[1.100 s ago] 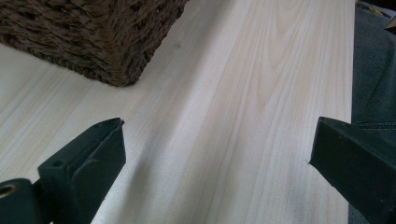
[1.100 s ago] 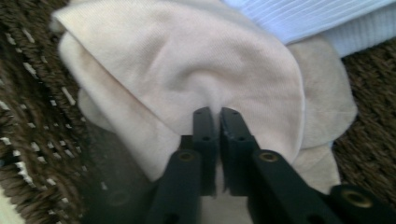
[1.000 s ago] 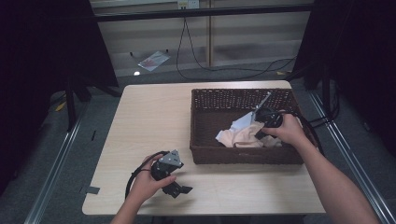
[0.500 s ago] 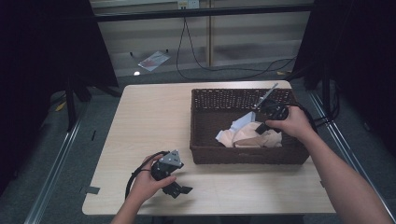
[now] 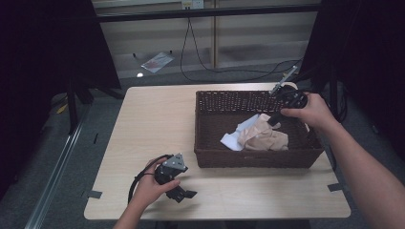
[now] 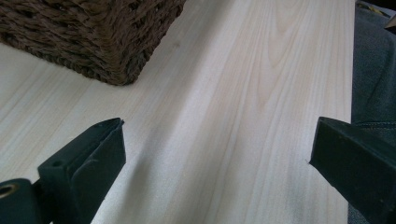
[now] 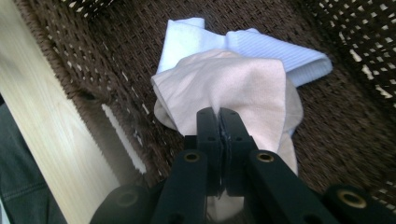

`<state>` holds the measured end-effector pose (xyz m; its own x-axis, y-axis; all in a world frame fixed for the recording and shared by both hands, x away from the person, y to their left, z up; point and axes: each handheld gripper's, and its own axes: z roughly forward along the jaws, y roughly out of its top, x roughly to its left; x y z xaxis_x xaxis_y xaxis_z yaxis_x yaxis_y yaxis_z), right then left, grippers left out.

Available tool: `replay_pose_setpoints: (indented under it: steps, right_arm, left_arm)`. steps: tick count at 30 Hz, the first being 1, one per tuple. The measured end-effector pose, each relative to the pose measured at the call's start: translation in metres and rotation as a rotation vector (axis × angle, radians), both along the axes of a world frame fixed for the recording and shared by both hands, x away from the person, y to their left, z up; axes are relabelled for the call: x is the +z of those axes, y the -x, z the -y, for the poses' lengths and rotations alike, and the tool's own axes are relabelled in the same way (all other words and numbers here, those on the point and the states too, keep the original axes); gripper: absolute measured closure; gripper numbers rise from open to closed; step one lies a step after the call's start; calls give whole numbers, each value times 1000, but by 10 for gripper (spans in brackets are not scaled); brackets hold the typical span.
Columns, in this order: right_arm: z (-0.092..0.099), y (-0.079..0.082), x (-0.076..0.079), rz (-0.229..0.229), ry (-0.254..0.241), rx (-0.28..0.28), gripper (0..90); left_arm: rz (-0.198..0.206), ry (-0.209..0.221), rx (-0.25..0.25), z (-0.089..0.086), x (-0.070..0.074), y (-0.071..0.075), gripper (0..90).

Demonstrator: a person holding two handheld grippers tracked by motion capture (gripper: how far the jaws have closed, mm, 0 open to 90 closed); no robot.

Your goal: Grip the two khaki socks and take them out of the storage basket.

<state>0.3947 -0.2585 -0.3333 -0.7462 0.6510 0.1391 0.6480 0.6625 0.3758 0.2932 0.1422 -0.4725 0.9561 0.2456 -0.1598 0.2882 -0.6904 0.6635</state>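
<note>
A: We are at a pale wooden table (image 5: 157, 124) in a dim room, cables trailing over the floor beyond its far edge. On the right half sits our brown wicker basket (image 5: 258, 157).

B: And inside it, the pink cloth (image 5: 265, 137), crumpled near the middle, lying partly over a light blue cloth (image 5: 239, 136).

A: Our right gripper (image 7: 219, 122) reaches into the basket from its far right corner. Its fingers are pressed together on a fold of the pink cloth, which hangs from them in the right gripper view.

B: Our left gripper (image 5: 179, 191) rests low at the near edge of the table, left of the basket, fingers spread wide over bare wood with nothing between them.

A: What could go wrong, do we think?

B: The pinch takes only a thin fold, so we judge the cloth could slip free if we lift fast. The blue cloth lies under it and could be dragged along. The weave could also catch the fabric at the rim and tip the basket, since nothing steadies it.
</note>
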Motion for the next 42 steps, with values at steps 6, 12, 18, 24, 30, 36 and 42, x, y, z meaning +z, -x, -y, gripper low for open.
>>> replay_pose_setpoints:
  steps: [6,12,18,24,30,36,42]
  right_arm:
    - [4,3,20,2,18,13,886]
    - [5,7,38,13,10,28,886]
    - [6,11,58,22,-4,35,886]
    - [6,15,72,22,6,42,886]
    - [7,18,82,25,5,56,886]
    - [6,22,91,25,-3,68,886]
    - [6,27,100,30,-6,95,885]
  left_arm:
    - [-2,3,5,0,0,0,30]
    - [-7,-12,-9,0,0,0,31]
    - [-3,-12,-5,0,1,0,30]
    - [-6,-17,-10,0,1,0,30]
    - [-10,-12,-11,0,1,0,30]
    - [-10,-12,-18,0,0,-1,30]
    - [-22,-11,-29,0,0,-1,30]
